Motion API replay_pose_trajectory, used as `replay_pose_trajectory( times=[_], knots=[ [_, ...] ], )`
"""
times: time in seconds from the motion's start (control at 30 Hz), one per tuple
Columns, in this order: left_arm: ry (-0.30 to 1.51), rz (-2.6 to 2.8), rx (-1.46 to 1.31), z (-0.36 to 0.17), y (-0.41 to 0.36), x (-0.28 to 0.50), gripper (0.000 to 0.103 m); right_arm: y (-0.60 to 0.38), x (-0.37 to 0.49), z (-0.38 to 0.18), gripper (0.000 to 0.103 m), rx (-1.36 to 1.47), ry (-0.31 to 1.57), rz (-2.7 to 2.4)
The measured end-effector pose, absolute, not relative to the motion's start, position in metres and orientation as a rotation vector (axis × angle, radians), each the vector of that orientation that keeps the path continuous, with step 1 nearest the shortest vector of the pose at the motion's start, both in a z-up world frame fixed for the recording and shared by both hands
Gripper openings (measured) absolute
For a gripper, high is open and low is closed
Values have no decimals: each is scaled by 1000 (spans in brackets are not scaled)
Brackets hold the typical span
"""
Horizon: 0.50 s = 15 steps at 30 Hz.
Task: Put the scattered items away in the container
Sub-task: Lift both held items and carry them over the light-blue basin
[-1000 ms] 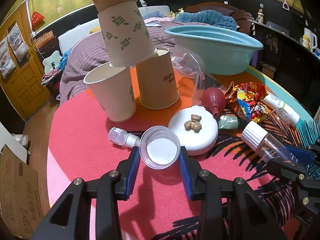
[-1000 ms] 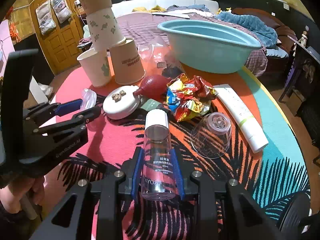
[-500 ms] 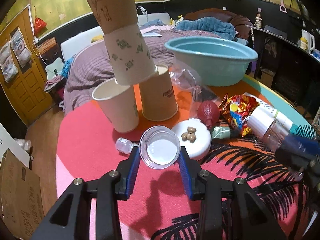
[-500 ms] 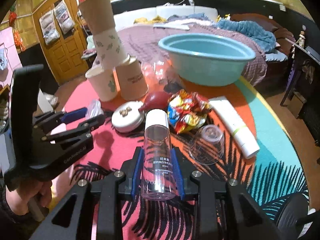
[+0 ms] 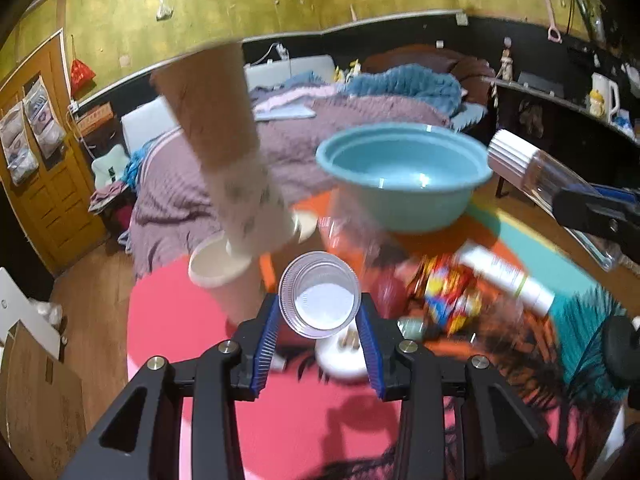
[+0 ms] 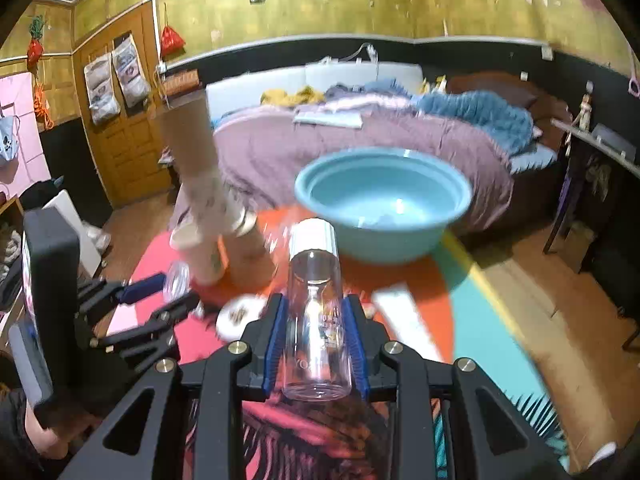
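Note:
My left gripper (image 5: 320, 320) is shut on a small clear plastic cup (image 5: 320, 294), held above the table. My right gripper (image 6: 316, 320) is shut on a clear bottle with a white cap (image 6: 316, 300), also held in the air; the bottle shows at the right of the left wrist view (image 5: 532, 168). The light blue basin (image 5: 404, 172) stands at the table's far side, ahead of both grippers, and it also shows in the right wrist view (image 6: 384, 204). On the table lie a white round case (image 5: 344, 356), a crumpled snack wrapper (image 5: 448, 296) and a white tube (image 5: 508, 276).
A stack of paper cups (image 5: 236, 184) stands left of the basin, tall and close to the left gripper's path. A red bulb (image 5: 388, 292) lies near the wrapper. A bed (image 6: 360, 140) lies behind the table. The left gripper shows in the right wrist view (image 6: 160, 300).
Both grippers have risen from the table with their objects and tilted up toward the basin. The view is blurred by motion.

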State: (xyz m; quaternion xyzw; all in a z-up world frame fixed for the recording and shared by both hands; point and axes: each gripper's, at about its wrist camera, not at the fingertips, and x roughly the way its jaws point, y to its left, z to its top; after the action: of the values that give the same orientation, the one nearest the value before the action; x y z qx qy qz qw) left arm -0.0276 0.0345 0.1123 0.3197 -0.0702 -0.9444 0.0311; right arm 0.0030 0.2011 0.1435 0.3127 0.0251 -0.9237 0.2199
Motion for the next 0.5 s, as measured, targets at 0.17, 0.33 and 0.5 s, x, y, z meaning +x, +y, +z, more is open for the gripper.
replay_pose_trajectory(
  times=[0.17, 0.33, 0.5],
  knots=[
    [-210, -2957, 887, 142, 43, -49, 42, 207, -30, 179, 31, 785, 76, -2610],
    [-189, -2978, 855, 156, 51, -75, 42, 207, -84, 195, 31, 831, 33, -2612],
    [-152, -2993, 845, 165, 56, -112, 42, 200, -138, 187, 32, 901, 18, -2606]
  ],
)
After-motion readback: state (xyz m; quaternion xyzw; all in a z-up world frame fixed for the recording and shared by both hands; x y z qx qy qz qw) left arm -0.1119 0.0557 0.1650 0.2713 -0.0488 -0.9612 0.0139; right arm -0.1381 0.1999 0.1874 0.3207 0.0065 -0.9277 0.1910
